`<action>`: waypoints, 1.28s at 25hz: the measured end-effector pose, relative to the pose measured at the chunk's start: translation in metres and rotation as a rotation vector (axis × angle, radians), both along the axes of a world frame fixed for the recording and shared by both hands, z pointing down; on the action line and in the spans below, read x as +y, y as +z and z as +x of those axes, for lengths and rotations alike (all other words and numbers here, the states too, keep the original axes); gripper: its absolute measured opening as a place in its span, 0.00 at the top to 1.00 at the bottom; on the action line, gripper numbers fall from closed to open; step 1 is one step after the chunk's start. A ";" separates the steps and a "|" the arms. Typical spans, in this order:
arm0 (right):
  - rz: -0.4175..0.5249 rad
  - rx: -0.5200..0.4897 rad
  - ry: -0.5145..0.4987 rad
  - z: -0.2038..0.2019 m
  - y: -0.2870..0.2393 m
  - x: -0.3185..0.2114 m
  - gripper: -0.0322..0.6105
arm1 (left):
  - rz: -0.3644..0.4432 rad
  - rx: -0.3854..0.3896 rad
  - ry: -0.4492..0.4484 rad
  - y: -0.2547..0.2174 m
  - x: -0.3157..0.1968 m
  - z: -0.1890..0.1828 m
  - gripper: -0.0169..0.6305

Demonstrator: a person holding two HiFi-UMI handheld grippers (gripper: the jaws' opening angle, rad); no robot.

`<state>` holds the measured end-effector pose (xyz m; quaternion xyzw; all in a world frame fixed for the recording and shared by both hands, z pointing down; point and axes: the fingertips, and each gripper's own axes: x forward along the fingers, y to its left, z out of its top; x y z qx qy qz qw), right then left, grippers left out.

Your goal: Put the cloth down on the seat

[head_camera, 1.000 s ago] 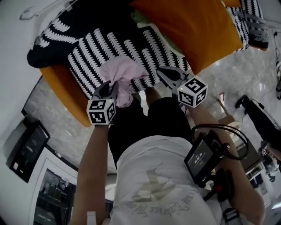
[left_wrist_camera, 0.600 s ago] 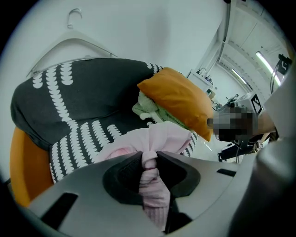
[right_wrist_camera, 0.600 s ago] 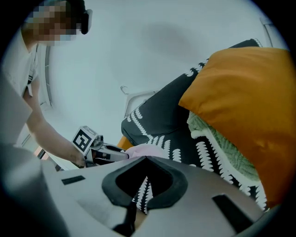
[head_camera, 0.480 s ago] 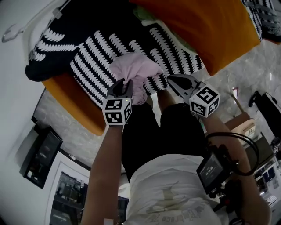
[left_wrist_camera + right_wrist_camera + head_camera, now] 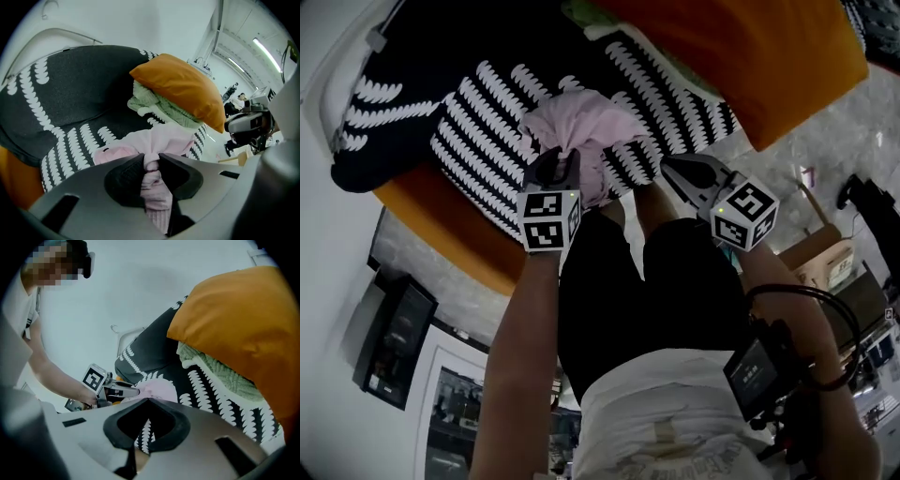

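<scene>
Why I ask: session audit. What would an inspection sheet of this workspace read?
Surface: seat, black cover with white pattern, on an orange shell.
Job's things: pink cloth, bunched, over the seat; contact with it unclear.
Clutter: orange cushion lying on a green knit, at the seat's back.
Grippers: left gripper shut on the pink cloth; right gripper shut, empty, beside it.
Cables: black cable looped by a device at the person's waist.
Surroundings: pale marbled floor, cardboard box.
</scene>
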<state>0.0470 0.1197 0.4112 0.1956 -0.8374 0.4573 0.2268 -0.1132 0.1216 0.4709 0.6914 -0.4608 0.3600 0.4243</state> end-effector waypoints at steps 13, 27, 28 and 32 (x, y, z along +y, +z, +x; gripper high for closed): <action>-0.022 0.007 0.008 0.020 0.021 0.010 0.93 | 0.091 -0.081 0.086 0.011 -0.022 0.031 0.82; 0.009 0.028 0.017 0.046 0.015 0.018 0.93 | 0.155 -0.143 0.189 0.026 -0.045 0.054 0.82; 0.008 0.030 0.017 0.048 0.016 0.017 0.93 | 0.141 -0.145 0.191 0.030 -0.041 0.054 0.81; -0.001 0.051 0.018 0.058 0.026 0.013 0.93 | 0.107 -0.124 0.215 0.042 -0.024 0.061 0.79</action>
